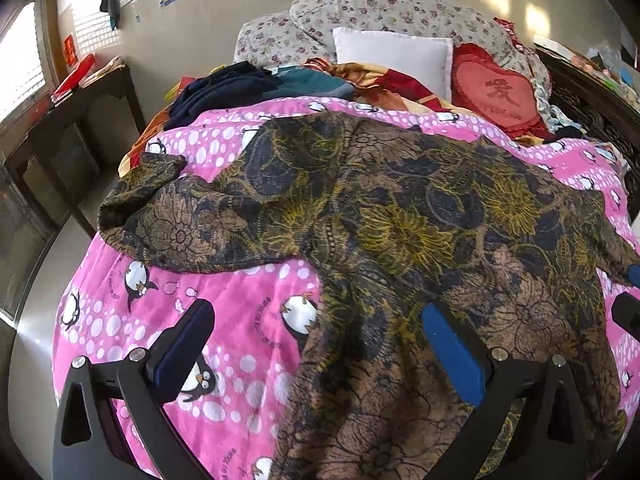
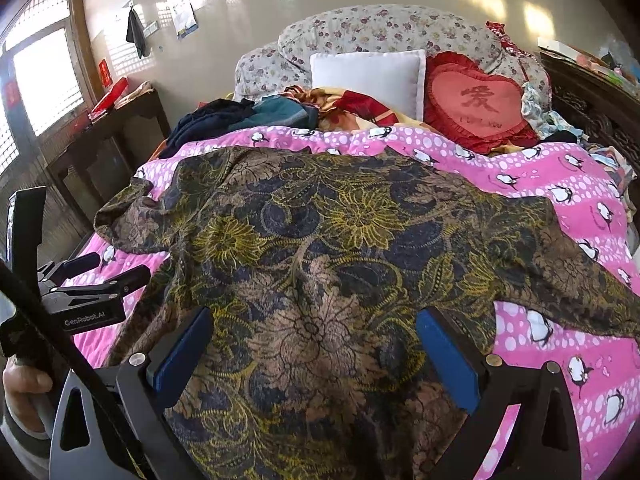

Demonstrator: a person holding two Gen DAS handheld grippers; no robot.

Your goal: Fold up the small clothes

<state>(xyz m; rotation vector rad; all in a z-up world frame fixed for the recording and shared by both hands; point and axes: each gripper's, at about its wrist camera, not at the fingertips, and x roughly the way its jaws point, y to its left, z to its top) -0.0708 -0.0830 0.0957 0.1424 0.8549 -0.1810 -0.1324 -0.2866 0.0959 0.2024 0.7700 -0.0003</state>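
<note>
A brown, navy and yellow floral garment (image 1: 400,220) (image 2: 320,240) lies spread out on a pink penguin quilt (image 1: 200,300) (image 2: 560,208), one sleeve reaching left and one right. My left gripper (image 1: 318,324) is open over the garment's lower left edge: its left finger is above the quilt, its right finger above the cloth. My right gripper (image 2: 316,336) is open over the garment's lower middle, with nothing between its fingers. In the right wrist view the left gripper (image 2: 114,268) shows at the far left, held by a hand (image 2: 24,384). The right gripper (image 1: 630,294) shows at the left wrist view's right edge.
Beyond the quilt are a heap of dark clothes (image 1: 224,88), a white pillow (image 1: 392,56), a red heart cushion (image 1: 500,92) and floral bedding (image 1: 360,12). A dark wooden table (image 1: 80,120) stands left of the bed. Carved dark wood (image 1: 592,112) runs along the right side.
</note>
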